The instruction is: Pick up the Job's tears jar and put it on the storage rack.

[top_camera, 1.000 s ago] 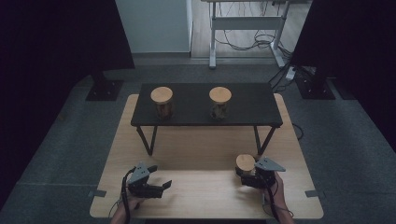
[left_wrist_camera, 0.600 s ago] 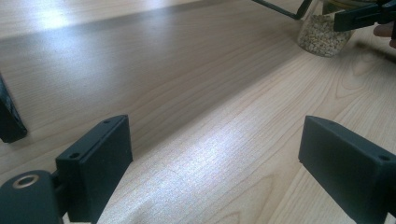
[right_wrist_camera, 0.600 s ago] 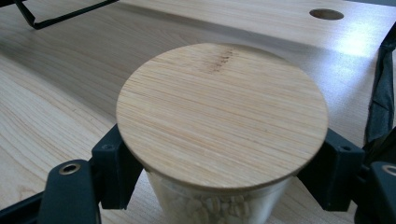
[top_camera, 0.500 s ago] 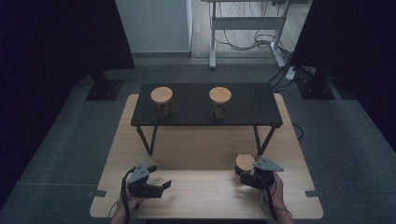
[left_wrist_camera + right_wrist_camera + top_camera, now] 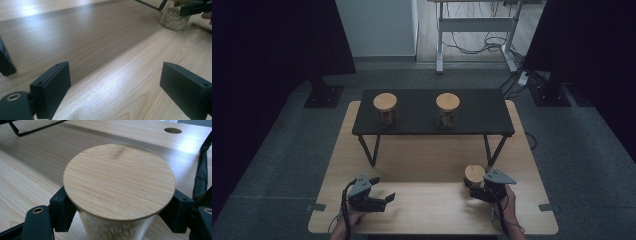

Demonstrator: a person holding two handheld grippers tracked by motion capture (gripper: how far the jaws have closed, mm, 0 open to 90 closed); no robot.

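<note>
A glass jar (image 5: 474, 174) with a round bamboo lid (image 5: 120, 180) stands on the wooden table (image 5: 427, 165) at the front right; pale grains fill it. My right gripper (image 5: 472, 186) is shut on this jar, one black jaw pressed to each side of the glass just under the lid (image 5: 117, 220). At the front left, my left gripper (image 5: 384, 200) rests low over the wood, open, with bare tabletop between its jaws (image 5: 115, 87). The left gripper view also catches the jar (image 5: 172, 18) far off at upper right.
A low black shelf (image 5: 472, 122) stands across the back of the table and carries two more lidded jars (image 5: 385, 107) (image 5: 447, 107). One of its legs (image 5: 6, 62) is near my left gripper. A round hole (image 5: 173, 130) is cut in the tabletop.
</note>
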